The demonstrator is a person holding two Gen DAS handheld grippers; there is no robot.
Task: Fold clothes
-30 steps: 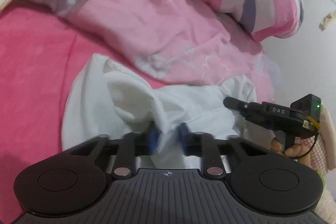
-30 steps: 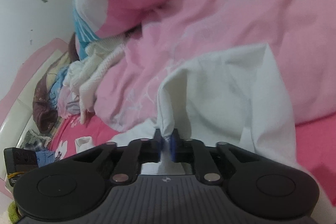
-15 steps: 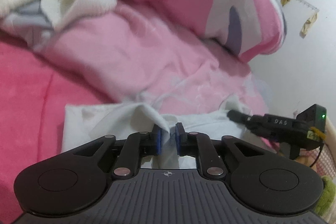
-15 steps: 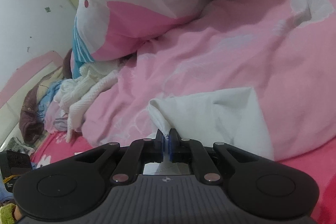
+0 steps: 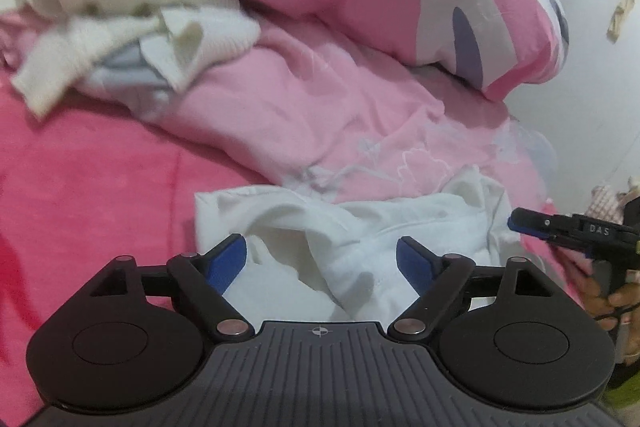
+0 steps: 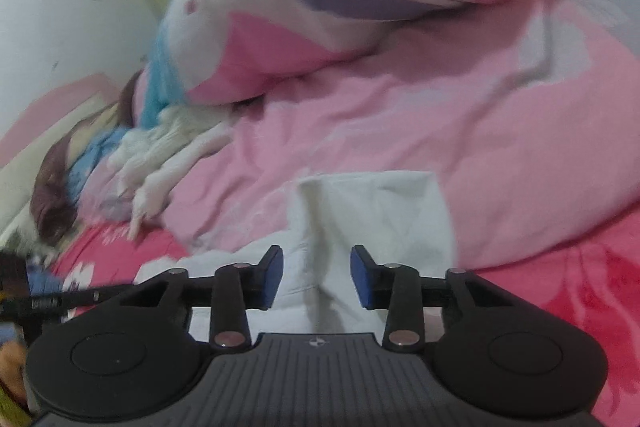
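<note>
white cloth, the garment, lies bunched on the pink bed beside the quilt; left claw and right claw are opening, fabric loose between them, released to settle the fold.

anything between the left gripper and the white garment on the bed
Nothing visible. The left gripper has its jaws opening right over the white garment, a ridge of cloth lying loose between the pads. The pink quilt lies behind it.

"DAS" in white letters on right gripper body; nothing else legible.
</note>
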